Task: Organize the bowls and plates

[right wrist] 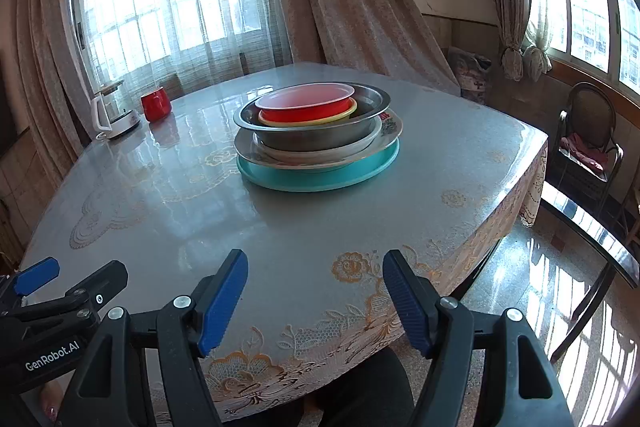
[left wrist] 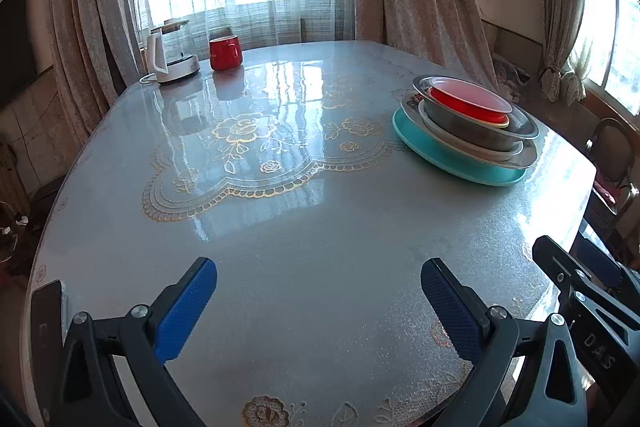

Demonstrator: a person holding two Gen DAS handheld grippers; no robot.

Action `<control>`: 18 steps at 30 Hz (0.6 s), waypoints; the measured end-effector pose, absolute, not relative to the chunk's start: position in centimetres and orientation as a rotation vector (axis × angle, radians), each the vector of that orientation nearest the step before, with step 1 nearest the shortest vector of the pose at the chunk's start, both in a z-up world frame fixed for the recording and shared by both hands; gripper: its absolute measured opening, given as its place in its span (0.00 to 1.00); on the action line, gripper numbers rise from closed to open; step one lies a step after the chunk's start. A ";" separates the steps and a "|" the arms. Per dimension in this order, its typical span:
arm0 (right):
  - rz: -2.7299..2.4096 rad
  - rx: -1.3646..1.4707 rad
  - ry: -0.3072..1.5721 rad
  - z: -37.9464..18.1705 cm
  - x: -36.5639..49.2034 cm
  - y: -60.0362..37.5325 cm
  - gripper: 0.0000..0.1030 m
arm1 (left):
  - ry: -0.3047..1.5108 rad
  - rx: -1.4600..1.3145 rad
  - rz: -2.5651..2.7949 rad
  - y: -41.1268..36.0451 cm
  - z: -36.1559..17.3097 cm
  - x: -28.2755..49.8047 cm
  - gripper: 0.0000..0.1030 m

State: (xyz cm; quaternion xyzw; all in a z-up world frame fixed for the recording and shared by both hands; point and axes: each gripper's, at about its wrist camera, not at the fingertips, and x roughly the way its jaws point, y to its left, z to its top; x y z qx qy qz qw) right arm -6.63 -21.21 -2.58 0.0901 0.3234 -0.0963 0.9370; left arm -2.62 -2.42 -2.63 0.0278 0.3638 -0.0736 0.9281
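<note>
Left gripper (left wrist: 319, 301): jaws wide apart, nothing between the blue pads (left wrist: 184, 311), only bare tablecloth below. It sits over the near edge of the table (left wrist: 320, 219).

Right gripper (right wrist: 316, 301): jaws wide apart, empty, over the near right corner of the table; floor shows past its right finger. It also shows in the left view at 4 o'clock (left wrist: 576, 279); the left gripper shows in the right view at 9 o'clock (right wrist: 60, 287). The two are just beside each other, apart.

Stack (right wrist: 316, 139): well apart from both grippers. From the left gripper it lies at 1 o'clock (left wrist: 468, 131); from the right gripper at 12 o'clock, straight ahead, near mid-table.

Stack, bottom to top:
- teal plate (right wrist: 280, 179), flat on the table
- patterned plate (right wrist: 390, 125), on the teal one
- pale dish (right wrist: 320, 155), on that
- steel bowl (right wrist: 316, 137), wide rim tilted slightly
- yellow bowl (right wrist: 304, 121), only its rim showing
- red bowl (right wrist: 304, 107), nested on top, upright

Mug (left wrist: 225, 53): red, far left of table, at 11 o'clock from the left gripper.

Kettle (left wrist: 172, 53): white with a clear body, just left of the mug, apart from it.

Chair (right wrist: 588, 143): dark, at 2 o'clock off the table's right side, a cloth on its seat.
</note>
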 end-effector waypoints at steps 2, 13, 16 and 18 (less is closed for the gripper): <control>-0.196 0.184 0.661 -2.6 -6.6 -21.2 0.69 | 0.743 0.056 -0.151 -2.4 -2.6 -2.6 1.00; -0.197 0.186 0.666 -2.8 -6.4 -21.3 0.69 | 0.748 0.078 -0.154 -2.8 -2.8 -2.5 1.00; -0.196 0.191 0.668 -2.8 -6.3 -21.4 0.69 | 0.753 0.076 -0.157 -2.8 -2.9 -2.4 1.00; -0.196 0.189 0.670 -2.8 -6.2 -21.5 0.69 | 0.758 0.077 -0.157 -2.9 -3.0 -2.3 1.00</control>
